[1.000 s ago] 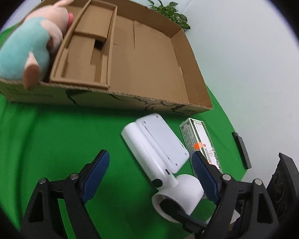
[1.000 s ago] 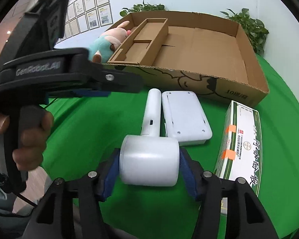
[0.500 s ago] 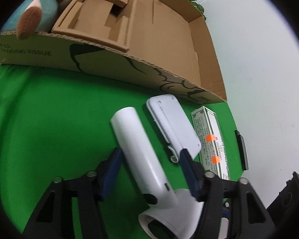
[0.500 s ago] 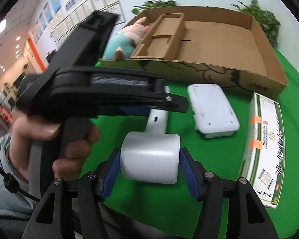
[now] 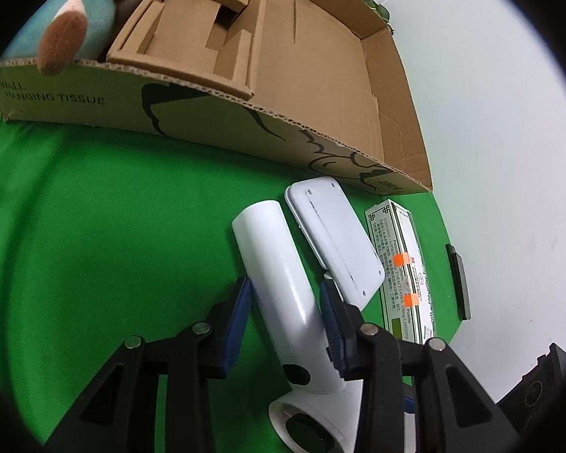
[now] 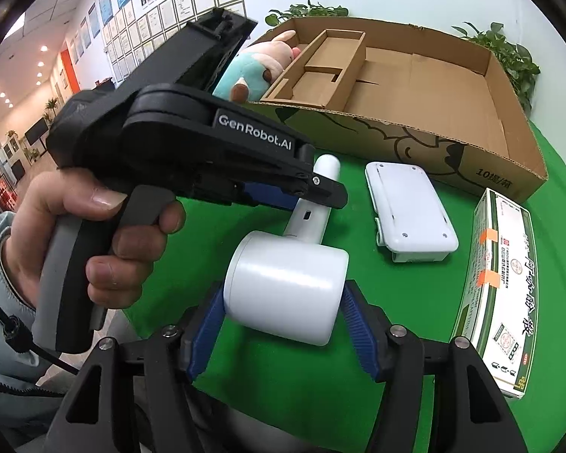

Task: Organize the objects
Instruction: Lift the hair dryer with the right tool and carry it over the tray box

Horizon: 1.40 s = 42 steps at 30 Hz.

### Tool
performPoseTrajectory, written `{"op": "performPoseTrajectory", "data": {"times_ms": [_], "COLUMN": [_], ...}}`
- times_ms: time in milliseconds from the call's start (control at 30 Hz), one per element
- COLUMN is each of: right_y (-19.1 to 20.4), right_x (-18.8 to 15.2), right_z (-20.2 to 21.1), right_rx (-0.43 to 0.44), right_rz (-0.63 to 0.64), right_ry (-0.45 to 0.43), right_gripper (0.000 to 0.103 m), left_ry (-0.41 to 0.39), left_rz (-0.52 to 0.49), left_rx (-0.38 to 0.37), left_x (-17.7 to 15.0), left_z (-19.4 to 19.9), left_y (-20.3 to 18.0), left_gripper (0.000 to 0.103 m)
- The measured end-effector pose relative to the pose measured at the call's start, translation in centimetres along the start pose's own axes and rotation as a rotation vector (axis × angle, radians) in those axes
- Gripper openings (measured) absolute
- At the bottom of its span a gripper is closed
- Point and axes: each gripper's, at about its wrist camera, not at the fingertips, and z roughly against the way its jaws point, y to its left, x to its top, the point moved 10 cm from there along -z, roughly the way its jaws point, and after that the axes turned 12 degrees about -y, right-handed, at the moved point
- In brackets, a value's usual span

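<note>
White plastic fills my left wrist view: the hair dryer [image 5: 283,287] lies on the green worktop [image 5: 113,219], its handle running between the left gripper [image 5: 285,304] fingers. Both blue pads sit right beside the handle, but I cannot tell whether they are pressing it. Just beside it on the right lies a flat white device [image 5: 336,241], then a green-and-white medicine box [image 5: 400,271] near the worktop's right edge. Behind them stands the cardboard box [image 5: 245,120], with a plush toy [image 5: 75,11] at its left end and a cardboard insert [image 5: 203,30] next to it; the right part of its floor is bare.

From my right wrist view, the right gripper [image 6: 283,321] is clamped on the dryer's fat barrel, a pad against each end. The left gripper's black body, in the operator's hand [image 6: 94,241], crosses over the handle.

I judge the job barely started: only the plush toy is packed, while the dryer, the device and the medicine box remain out on the worktop.
</note>
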Motion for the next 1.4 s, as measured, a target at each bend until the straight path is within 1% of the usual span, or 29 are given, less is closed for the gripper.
{"op": "performPoseTrajectory", "data": {"times_ms": [100, 367, 467, 567, 733, 967, 1100, 1267, 1400], "right_y": [0.1, 0.4, 0.4, 0.4, 0.5, 0.5, -0.4, -1.8, -2.7], "right_x": [-0.2, -0.5, -0.5, -0.4, -0.2, 1.9, 3.4, 5.5, 7.2], "right_z": [0.0, -0.8, -1.0, -1.1, -1.2, -0.2, -0.2, 0.0, 0.2], "right_rx": [0.001, 0.004, -0.001, -0.006, -0.018, -0.032, -0.055, -0.077, -0.099], "right_rz": [0.007, -0.015, -0.014, -0.005, 0.011, 0.027, 0.024, 0.004, 0.021], "right_ry": [0.002, 0.016, 0.019, 0.014, -0.006, -0.096, -0.129, -0.16, -0.187], "right_gripper": [0.06, 0.062, 0.062, 0.061, 0.06, 0.06, 0.06, 0.06, 0.06], "left_ry": [-0.015, -0.063, -0.07, -0.075, -0.096, -0.165, -0.199, -0.229, -0.249], "left_rz": [-0.025, -0.082, -0.079, -0.078, -0.114, -0.172, -0.208, -0.244, -0.269], "left_rx": [0.013, 0.011, -0.001, -0.006, 0.007, 0.005, -0.014, -0.023, -0.038], "left_x": [0.0, 0.7, 1.1, 1.3, 1.6, 3.7, 5.2, 7.0, 8.6], "left_z": [0.7, 1.8, 2.1, 2.4, 3.3, 4.9, 5.5, 5.0, 5.0], "left_y": [-0.3, -1.4, -1.7, -1.9, -2.6, -4.6, -6.2, -7.7, -8.8], "left_gripper": [0.035, 0.031, 0.03, 0.029, 0.029, 0.029, 0.028, 0.028, 0.028]}}
